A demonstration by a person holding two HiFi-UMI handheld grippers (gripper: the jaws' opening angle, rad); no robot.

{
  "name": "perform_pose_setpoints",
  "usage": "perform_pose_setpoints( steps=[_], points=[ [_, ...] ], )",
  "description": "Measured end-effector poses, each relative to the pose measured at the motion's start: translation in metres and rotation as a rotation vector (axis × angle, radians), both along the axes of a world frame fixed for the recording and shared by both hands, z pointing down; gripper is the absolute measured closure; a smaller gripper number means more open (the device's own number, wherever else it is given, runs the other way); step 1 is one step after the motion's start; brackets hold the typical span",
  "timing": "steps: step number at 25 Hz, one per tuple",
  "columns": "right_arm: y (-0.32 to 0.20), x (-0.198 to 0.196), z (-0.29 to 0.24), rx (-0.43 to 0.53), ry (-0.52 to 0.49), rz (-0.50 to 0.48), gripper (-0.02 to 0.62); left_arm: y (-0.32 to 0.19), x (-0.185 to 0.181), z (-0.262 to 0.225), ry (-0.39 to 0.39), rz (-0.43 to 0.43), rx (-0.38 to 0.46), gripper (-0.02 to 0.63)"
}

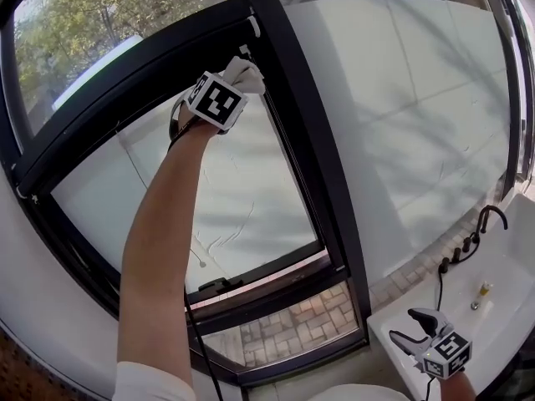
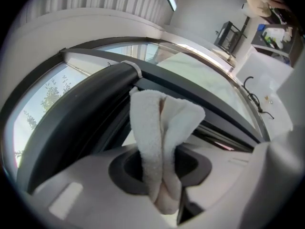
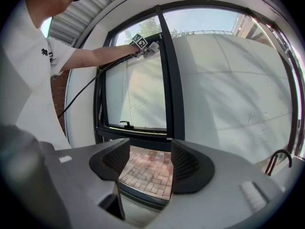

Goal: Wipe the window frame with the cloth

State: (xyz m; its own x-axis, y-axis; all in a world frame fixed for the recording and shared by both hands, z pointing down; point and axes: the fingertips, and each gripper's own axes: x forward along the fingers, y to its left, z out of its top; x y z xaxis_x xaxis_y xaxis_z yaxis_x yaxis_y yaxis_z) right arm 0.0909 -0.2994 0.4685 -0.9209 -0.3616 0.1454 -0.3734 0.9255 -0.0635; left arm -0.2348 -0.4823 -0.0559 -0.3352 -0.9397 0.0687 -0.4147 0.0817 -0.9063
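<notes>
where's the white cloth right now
The white cloth is clamped in the left gripper, held high at the dark window frame, upper centre in the head view.

There are no words or numbers here that can be read. The cube (image 1: 216, 100) on the left hand-held gripper (image 1: 242, 72) has black and white squares on it, but they are not letters or numbers. The other cube (image 1: 445, 355), on the right hand-held gripper (image 1: 410, 326), has the same kind of squares. In the right gripper view, the person's white sleeve (image 3: 40, 66) has a little dark print (image 3: 49, 53) on it, but it is too small to read
</notes>
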Motion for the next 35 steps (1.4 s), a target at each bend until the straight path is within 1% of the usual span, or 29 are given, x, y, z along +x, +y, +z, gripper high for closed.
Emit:
perform_pose_setpoints(
  steps=[3,7,14,16,19,22,25,28,32,35],
  points=[
    [-0.001,0.004,0.0,-0.003,0.002,0.015,0.322,-0.004,0.005,-0.011,-0.034,-0.003,0.018,0.471],
    [-0.004,0.011,0.004,-0.011,0.005,0.027,0.322,-0.005,0.013,-0.015,-0.046,-0.005,0.008,0.472],
    [-0.002,-0.002,0.003,-0.007,0.009,-0.001,0.322,0.011,0.022,-0.019,-0.053,0.045,0.056,0.472],
    [0.0,-0.009,0.005,-0.015,0.019,-0.015,0.322,0.02,0.023,-0.016,-0.056,0.072,0.063,0.472],
    [0.003,-0.023,0.003,-0.017,0.033,-0.046,0.322,0.036,0.033,-0.013,-0.056,0.138,0.07,0.472],
    [0.009,-0.042,-0.004,-0.006,0.057,-0.112,0.322,0.066,0.03,-0.004,-0.084,0.155,0.06,0.472],
    [0.017,-0.068,-0.008,0.008,0.071,-0.175,0.322,0.104,0.018,0.008,-0.133,0.146,0.035,0.472],
    [0.031,-0.098,-0.006,0.008,0.084,-0.243,0.322,0.148,-0.006,0.014,-0.178,0.107,0.031,0.472],
    [0.058,-0.146,-0.007,0.017,0.096,-0.343,0.322,0.215,-0.057,0.016,-0.257,0.021,0.05,0.472],
    [0.081,-0.178,-0.012,0.026,0.101,-0.399,0.322,0.263,-0.107,0.02,-0.286,-0.059,0.041,0.472]
  ],
)
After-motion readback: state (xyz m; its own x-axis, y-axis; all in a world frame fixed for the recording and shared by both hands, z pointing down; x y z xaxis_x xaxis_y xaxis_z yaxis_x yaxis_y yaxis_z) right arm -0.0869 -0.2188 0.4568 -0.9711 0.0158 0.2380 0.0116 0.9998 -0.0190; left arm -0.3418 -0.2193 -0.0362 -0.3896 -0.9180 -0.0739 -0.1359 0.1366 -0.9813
